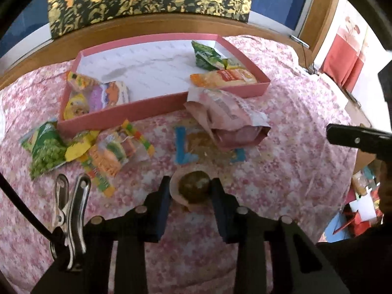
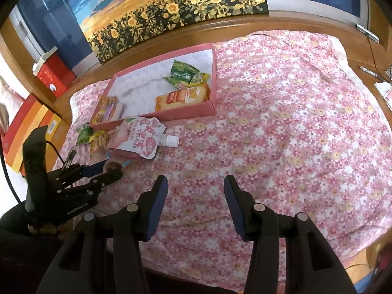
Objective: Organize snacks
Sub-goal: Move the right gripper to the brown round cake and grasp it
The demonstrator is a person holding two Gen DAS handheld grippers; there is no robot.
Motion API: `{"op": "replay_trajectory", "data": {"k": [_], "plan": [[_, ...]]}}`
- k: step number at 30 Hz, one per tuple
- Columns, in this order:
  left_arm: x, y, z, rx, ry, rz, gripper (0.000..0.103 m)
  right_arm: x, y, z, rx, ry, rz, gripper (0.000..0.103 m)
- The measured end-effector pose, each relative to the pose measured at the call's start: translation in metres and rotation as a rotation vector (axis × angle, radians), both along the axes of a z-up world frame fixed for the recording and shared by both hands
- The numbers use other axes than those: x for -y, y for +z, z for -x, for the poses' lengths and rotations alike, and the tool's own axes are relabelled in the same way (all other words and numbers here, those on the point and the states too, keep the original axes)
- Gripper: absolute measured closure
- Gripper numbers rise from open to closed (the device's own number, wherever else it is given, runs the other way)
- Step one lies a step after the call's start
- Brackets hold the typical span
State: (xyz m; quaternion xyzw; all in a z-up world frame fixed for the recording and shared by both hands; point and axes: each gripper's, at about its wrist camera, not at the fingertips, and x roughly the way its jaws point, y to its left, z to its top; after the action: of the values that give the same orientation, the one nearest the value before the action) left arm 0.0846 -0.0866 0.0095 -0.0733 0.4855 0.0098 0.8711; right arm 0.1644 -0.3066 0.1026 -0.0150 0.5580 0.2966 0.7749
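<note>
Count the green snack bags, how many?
2. One green bag lies inside the pink box, far right; the other on the flowered cloth by the box's near left corner. More may be hidden.

Pouch (image 2: 139,138) before box (image 2: 186,110)

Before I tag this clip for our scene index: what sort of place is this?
Probably a home room, not a shop or lab: a table under a pink floral cloth, a sunflower painting leaning behind it, and a pink box of snack packets.
</note>
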Motion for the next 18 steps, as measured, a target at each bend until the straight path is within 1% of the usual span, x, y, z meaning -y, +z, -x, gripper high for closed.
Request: {"op": "replay_trajectory", "data": {"k": [3, 6, 11, 15, 18], "plan": [[-0.006, 0.008, 0.012, 0.012, 0.013, 0.019, 0.07, -0.006, -0.004, 0.0, -0.017, 0.021, -0.004, 0.053], [-0.012, 0.014, 0.027, 0.016, 0.03, 0.026, 0.07, -0.019, -0.009, 0.002, -0.032, 0.065, -0.01, 0.053], [-0.022, 0.012, 0.045, -0.006, 0.089, 0.049, 0.069, -0.039, -0.015, 0.004, -0.056, 0.13, -0.019, 0.053], [-0.024, 0.023, 0.056, 0.037, 0.105, 0.023, 0.069, -0.055, -0.018, 0.005, -0.067, 0.179, -0.023, 0.053], [-0.03, 0.025, 0.061, 0.042, 0.128, 0.023, 0.069, -0.065, -0.019, 0.006, -0.064, 0.211, -0.024, 0.053]]}}
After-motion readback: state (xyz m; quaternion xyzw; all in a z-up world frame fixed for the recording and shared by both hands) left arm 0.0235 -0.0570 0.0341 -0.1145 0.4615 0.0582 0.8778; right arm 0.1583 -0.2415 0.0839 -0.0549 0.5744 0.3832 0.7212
